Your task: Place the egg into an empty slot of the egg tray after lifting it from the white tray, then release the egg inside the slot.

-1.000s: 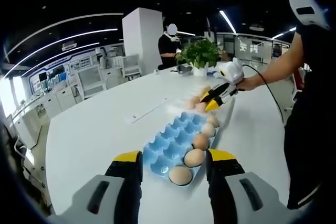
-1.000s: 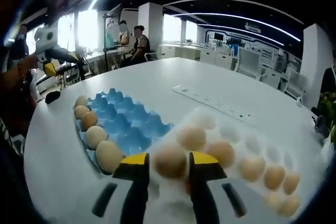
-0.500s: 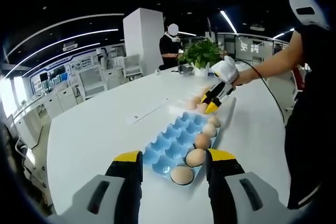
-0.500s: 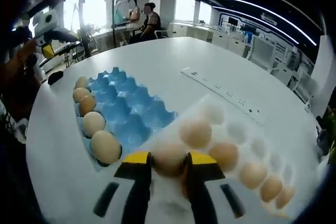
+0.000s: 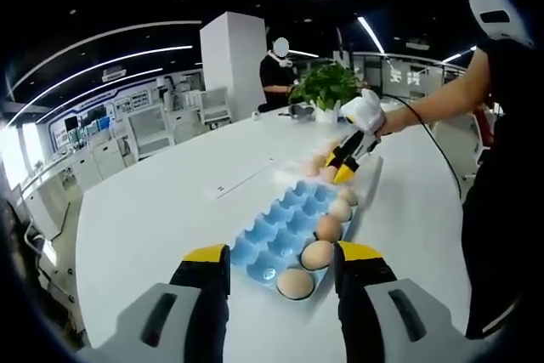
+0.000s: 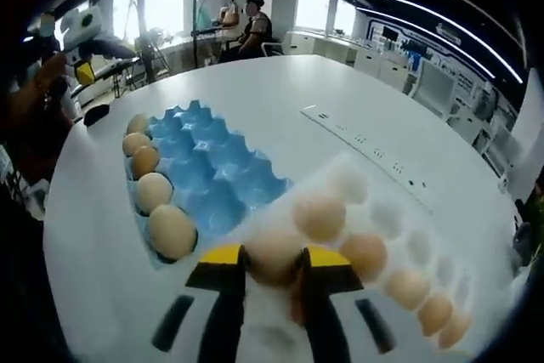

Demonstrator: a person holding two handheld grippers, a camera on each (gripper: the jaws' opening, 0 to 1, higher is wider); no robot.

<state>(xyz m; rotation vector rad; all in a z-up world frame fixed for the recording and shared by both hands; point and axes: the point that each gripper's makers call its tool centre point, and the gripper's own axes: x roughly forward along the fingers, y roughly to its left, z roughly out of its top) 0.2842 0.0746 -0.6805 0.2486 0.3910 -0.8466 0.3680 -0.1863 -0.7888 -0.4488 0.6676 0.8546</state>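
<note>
Since half a second ago the right gripper (image 6: 272,263) has kept its yellow-tipped jaws clamped on the egg (image 6: 274,252), which sits at the near edge of the white tray (image 6: 387,210), and only the view has shifted a little. The blue egg tray (image 6: 212,184) lies to the left, touching the white one, with four eggs along its near edge and its other slots bare, while several more eggs sit in the white tray. In the left gripper view, the left gripper (image 5: 280,265) hangs released over the round white desk (image 5: 153,201), in an open office with ceiling light strips and a potted plant (image 5: 325,87) at the far edge.
</note>
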